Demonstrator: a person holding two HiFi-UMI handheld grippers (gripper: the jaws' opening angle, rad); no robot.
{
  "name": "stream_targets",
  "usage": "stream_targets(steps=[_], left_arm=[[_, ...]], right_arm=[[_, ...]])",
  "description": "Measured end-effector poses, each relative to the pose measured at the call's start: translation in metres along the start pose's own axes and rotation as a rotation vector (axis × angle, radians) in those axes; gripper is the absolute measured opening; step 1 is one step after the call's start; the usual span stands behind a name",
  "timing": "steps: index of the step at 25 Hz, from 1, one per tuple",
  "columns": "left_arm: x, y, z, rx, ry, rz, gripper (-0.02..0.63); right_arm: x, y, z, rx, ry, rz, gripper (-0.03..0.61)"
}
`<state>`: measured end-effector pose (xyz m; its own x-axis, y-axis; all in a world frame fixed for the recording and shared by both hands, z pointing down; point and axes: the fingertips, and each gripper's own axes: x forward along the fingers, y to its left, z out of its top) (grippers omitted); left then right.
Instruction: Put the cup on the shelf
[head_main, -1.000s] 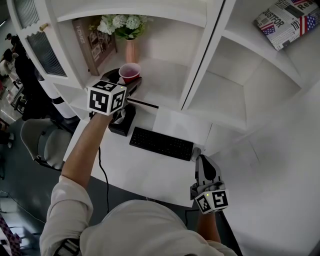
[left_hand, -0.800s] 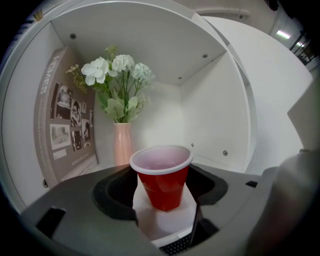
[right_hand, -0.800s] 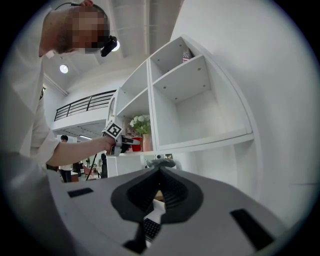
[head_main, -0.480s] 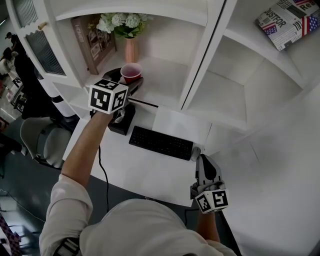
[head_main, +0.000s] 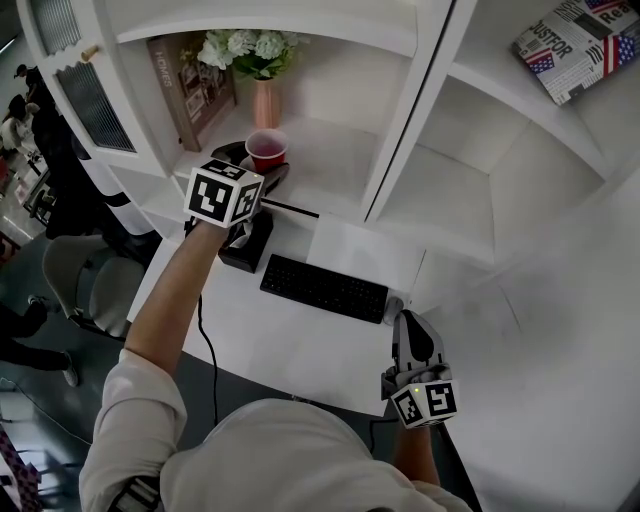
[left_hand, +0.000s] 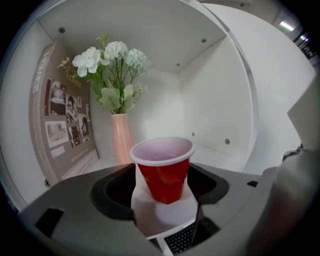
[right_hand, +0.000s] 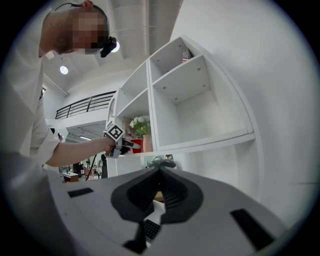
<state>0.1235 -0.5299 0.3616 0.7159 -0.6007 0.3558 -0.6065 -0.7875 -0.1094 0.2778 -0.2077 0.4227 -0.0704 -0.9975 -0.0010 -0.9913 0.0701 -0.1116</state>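
A red plastic cup (head_main: 266, 150) with a white rim stands upright on the white shelf (head_main: 335, 150), in the left compartment in front of a pink vase. My left gripper (head_main: 262, 163) reaches into that compartment with the cup (left_hand: 165, 172) between its jaws. The jaws have just been opening, and bare shelf shows between the left jaw and the cup's base, so my left gripper (left_hand: 165, 187) is open around the cup. My right gripper (head_main: 408, 322) hangs low at the desk's near right corner, shut, with nothing in it. In the right gripper view its jaws meet at the tip (right_hand: 161, 167).
Behind the cup stand a pink vase (head_main: 262, 100) of white flowers (left_hand: 112, 60) and a leaning photo book (head_main: 190, 85). On the desk lie a black keyboard (head_main: 323, 287) and a black box (head_main: 245, 247). A newspaper-print box (head_main: 580, 40) sits on the upper right shelf. A chair (head_main: 85, 280) is at left.
My left gripper and the cup have shifted slightly to the right on the shelf. The right gripper has not moved.
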Motion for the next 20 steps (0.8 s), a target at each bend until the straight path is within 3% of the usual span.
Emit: stream_targets(steps=[20], left_arm=[[-0.041,0.004,0.009,-0.045,-0.1,0.024,0.348]], right_arm=[[-0.002,0.012,0.007,-0.012,-0.014,0.016,0.005]])
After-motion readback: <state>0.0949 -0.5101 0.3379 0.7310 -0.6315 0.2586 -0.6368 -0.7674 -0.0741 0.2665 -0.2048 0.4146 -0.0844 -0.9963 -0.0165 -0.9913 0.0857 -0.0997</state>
